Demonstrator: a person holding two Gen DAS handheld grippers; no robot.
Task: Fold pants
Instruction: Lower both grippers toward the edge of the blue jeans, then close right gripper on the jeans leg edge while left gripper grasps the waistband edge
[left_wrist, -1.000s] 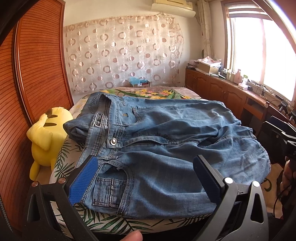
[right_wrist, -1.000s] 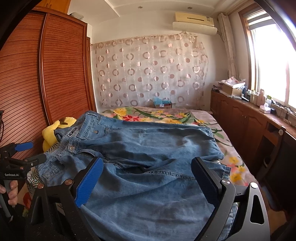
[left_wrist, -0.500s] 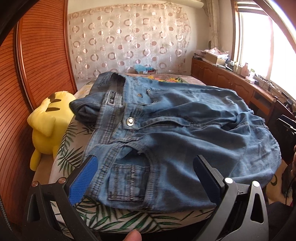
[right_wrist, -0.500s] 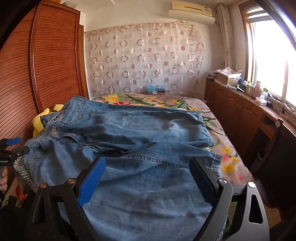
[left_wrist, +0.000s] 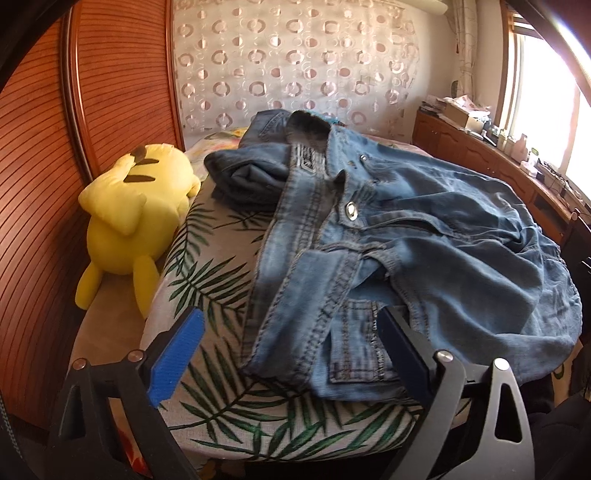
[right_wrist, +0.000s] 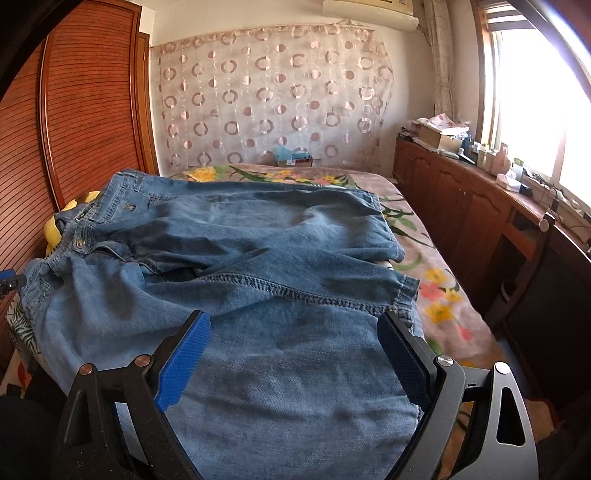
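Barely anything looked folded yet: the jeans (right_wrist: 236, 258) were sprawled rumpled across the flowery bed (right_wrist: 443, 295), waistband out at 9 o'clock, while the left gripper (left_wrist: 291, 347) and right gripper (right_wrist: 295, 350) were held spread wide, nothing pinched.

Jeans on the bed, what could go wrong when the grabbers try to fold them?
The jeans are bunched near the waistband, so a fold now may trap wrinkles. The near leg hangs over the bed edge, so it might slide off. The left gripper and right gripper are both open, and a pinch could catch only one layer.
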